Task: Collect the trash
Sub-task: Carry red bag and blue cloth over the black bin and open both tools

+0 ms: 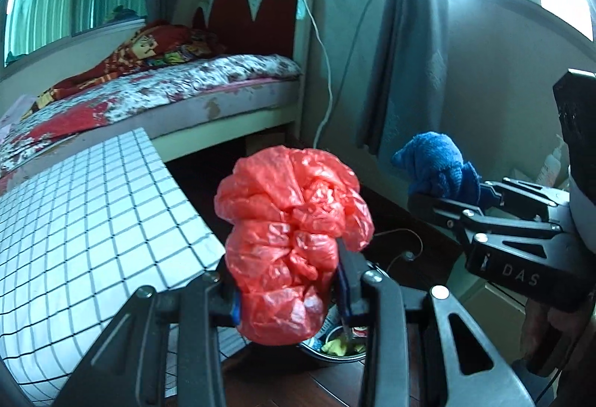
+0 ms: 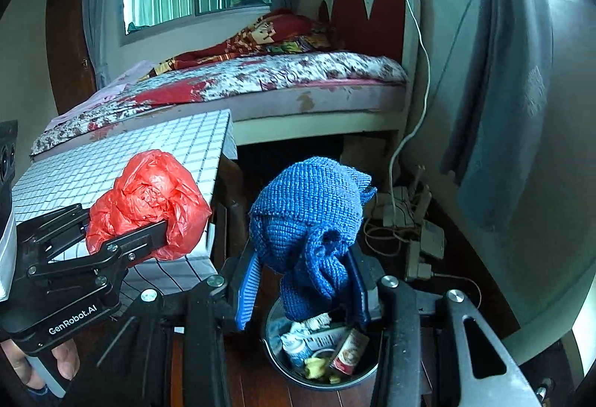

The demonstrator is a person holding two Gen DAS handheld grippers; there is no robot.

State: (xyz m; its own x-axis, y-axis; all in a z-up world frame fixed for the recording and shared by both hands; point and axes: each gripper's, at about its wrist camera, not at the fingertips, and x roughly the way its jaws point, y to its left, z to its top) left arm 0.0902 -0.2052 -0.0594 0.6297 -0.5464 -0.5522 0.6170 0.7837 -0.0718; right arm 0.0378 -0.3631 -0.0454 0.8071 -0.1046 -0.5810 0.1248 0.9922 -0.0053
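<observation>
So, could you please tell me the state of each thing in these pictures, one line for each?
Left gripper: shut on the crumpled red plastic bag, held in the air.
Right gripper: shut on the bunched blue knitted cloth, held above the bin.
Round metal trash bin: open, partly filled with wrappers and scraps.
White checked tabletop: nothing rests on it.
Bed: unmade, blanket crumpled.

Plastic bag [image 1: 294, 243]: red-orange. Knitted cloth [image 2: 309, 220]: blue. Table top [image 1: 85, 217]: white, black grid lines. Bedsheet [image 2: 260, 75]: red-and-white floral. Headboard [image 2: 372, 15]: dark red, white trim. Curtain [image 2: 499, 109]: grey-blue.
</observation>
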